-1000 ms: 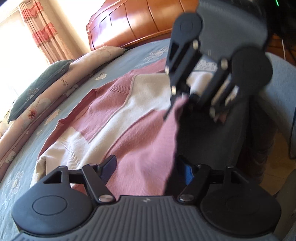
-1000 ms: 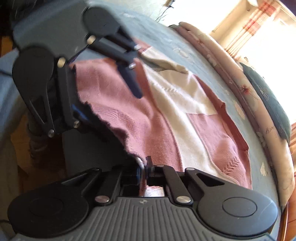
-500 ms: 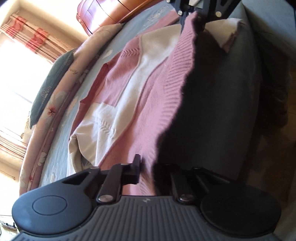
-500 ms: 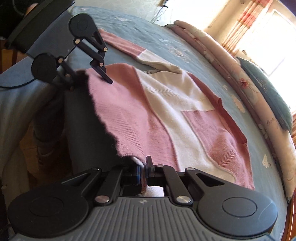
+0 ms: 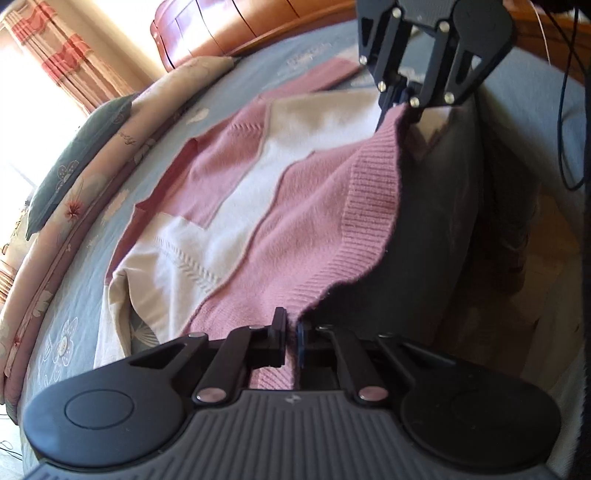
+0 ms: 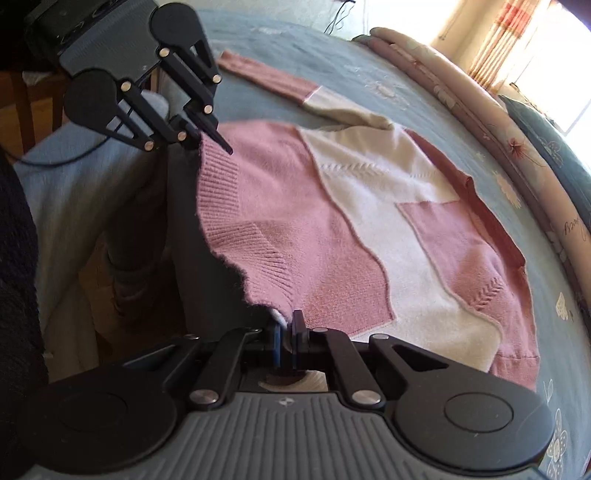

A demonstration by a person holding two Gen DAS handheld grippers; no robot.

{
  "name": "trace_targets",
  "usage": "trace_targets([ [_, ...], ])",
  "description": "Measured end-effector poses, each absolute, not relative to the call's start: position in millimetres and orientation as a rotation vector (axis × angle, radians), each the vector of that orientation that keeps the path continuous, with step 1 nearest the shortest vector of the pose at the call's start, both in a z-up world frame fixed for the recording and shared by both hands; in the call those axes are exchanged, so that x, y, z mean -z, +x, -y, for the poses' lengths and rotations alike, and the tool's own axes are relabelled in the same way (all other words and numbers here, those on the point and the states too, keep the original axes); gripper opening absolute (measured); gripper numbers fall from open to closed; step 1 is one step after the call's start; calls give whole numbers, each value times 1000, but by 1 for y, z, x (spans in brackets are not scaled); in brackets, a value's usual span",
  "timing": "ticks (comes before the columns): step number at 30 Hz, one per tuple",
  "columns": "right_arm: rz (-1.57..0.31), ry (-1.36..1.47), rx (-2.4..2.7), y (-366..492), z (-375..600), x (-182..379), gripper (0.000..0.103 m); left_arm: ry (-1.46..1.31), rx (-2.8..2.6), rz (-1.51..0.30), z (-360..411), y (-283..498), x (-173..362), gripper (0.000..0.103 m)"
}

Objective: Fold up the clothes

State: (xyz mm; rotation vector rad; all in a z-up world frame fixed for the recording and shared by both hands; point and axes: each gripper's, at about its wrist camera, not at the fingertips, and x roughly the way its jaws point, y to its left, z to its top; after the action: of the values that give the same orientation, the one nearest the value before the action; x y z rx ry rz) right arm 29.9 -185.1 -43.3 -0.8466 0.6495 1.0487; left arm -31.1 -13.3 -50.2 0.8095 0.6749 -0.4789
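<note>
Judging progress from both wrist views, I place the fold at its start: the sweater [image 5: 258, 192] lies mostly flat on the blue bedsheet [image 5: 74, 295], pink and cream panels facing up, and only its ribbed hem [image 5: 373, 206] is raised at the bed's near edge. No panel is doubled over yet; I expect the hem has to be carried toward the collar end, with the sleeves left to deal with.

The left gripper [image 5: 291, 332] is clamped on one hem corner, pink knit pinched between its jaws, which have just been closing. The right gripper [image 6: 285, 334] is clamped on the other corner, where a bit of cream fabric shows between the pads.

View differences:
- The left wrist view shows the wooden headboard [image 5: 236, 26] and the ribbing stretched between both corners (taut, with a slight sag).
- The right wrist view shows one sleeve [image 6: 280, 83] lying outstretched on the sheet beyond the body, plus a small fold in the hem near the left gripper [image 6: 207, 138].
</note>
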Motion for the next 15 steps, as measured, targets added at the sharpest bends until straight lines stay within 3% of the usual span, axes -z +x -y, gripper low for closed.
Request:
trace_targets([
  [3,-697,-856,-1070,27,182,51,15,826,487,-701,15,-30,54,4],
  [5,-738,-887,-1089,22,178,63,23,828,506,-761,14,-31,60,10],
  [10,-768,-962,-1102,8,183,72,25,834,588,-784,11,-49,49,14],
  [15,-739,-855,-1020,23,214,37,31,720,557,-717,8,-42,13,15],
])
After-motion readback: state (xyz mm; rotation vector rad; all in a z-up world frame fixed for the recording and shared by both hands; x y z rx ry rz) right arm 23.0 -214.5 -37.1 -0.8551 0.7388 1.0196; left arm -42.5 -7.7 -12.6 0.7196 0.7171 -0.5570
